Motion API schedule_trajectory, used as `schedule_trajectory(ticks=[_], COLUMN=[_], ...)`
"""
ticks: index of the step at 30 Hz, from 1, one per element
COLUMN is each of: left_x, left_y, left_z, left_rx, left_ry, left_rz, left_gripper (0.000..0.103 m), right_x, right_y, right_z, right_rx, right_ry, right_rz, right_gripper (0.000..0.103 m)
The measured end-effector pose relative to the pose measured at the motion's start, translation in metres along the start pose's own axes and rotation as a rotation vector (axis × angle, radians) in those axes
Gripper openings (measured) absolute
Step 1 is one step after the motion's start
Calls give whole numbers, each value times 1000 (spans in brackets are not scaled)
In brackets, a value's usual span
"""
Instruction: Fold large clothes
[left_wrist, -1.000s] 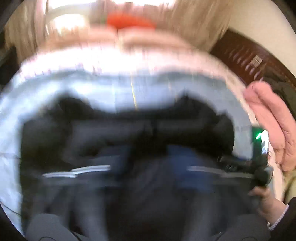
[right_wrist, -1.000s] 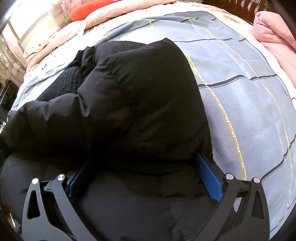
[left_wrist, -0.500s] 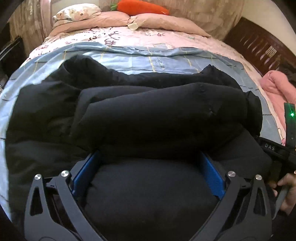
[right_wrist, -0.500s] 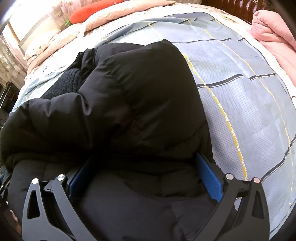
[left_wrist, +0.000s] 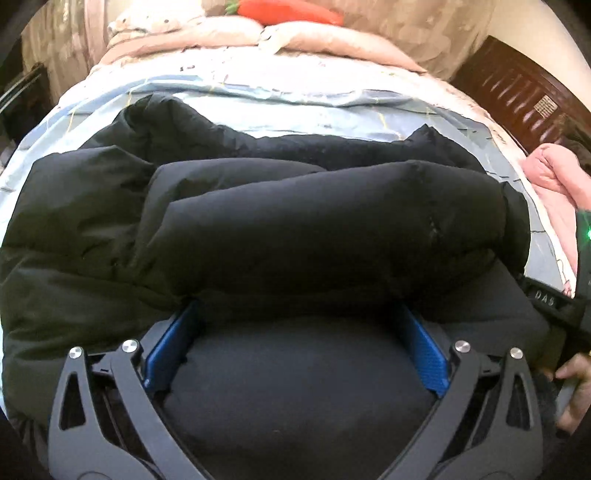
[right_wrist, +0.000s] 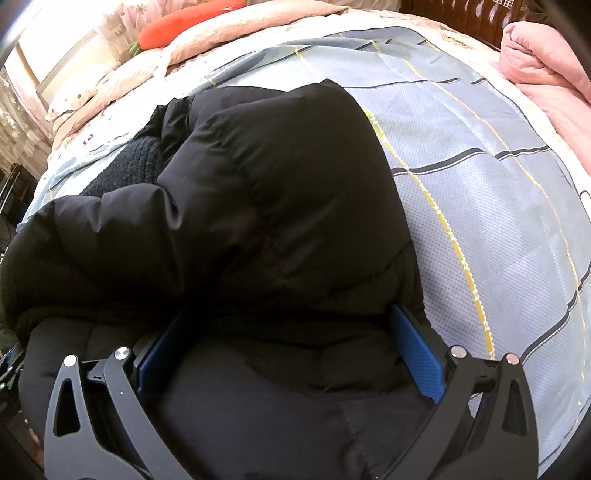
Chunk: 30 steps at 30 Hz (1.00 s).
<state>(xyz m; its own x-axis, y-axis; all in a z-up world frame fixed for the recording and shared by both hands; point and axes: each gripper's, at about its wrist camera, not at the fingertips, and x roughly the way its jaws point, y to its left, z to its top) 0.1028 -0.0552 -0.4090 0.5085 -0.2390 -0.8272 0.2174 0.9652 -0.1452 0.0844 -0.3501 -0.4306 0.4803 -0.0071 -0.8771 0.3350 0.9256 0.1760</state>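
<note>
Both the left gripper and right gripper sit wide open, pressing into the black jacket filling mid-frame on the bed, probably flattening its fold.

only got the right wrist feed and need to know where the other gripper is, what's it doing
Observer: The left gripper is pushed against the black jacket, jaws spread wide, puffy fabric bulging between them.
Operator: is anything to the right of the jacket from that side
Observer: The hand holding the right gripper shows at the frame's right edge, beside the jacket.
Operator: anything lit on it
Observer: Yes, a green light glows above that hand, near the pink blanket.
Operator: how far does the jacket run to its left
Observer: It spreads past the left gripper almost to the edge of the blue checked sheet.
</note>
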Motion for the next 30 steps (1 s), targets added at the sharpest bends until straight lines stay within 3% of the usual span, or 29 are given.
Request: schedule_trajectory(ticks=[5, 9, 14, 19, 21, 25, 27, 30], left_x=[0, 0, -1, -8, -29, -88, -105, -125], left_y=[-6, 1, -1, -4, -4, 1, 3, 11], left_z=[-6, -10, -8, -2, 3, -1, -12, -42], left_rx=[-9, -20, -21, 11, 41, 111, 166, 212], left_ry=[-26, -44, -12, 43, 107, 101, 135, 173], left_rz=[33, -1, 18, 21, 42, -16, -52, -104], left_gripper=[101, 101, 101, 101, 101, 101, 101, 101], right_x=[-1, -24, -96, -142, -156, -185, -189, -172], right_y=[1, 3, -21, -46, -47, -35, -23, 3], right_z=[-1, 6, -17, -83, -117, -202, -237, -283], right_rx=[-3, -36, 62, 283, 387, 642, 751, 846], right_ry=[17, 124, 54, 33, 28, 22, 23, 75], right_rz=[-7, -25, 8, -50, -80, -175, -164, -59], right_gripper=[102, 102, 102, 102, 102, 102, 102, 102])
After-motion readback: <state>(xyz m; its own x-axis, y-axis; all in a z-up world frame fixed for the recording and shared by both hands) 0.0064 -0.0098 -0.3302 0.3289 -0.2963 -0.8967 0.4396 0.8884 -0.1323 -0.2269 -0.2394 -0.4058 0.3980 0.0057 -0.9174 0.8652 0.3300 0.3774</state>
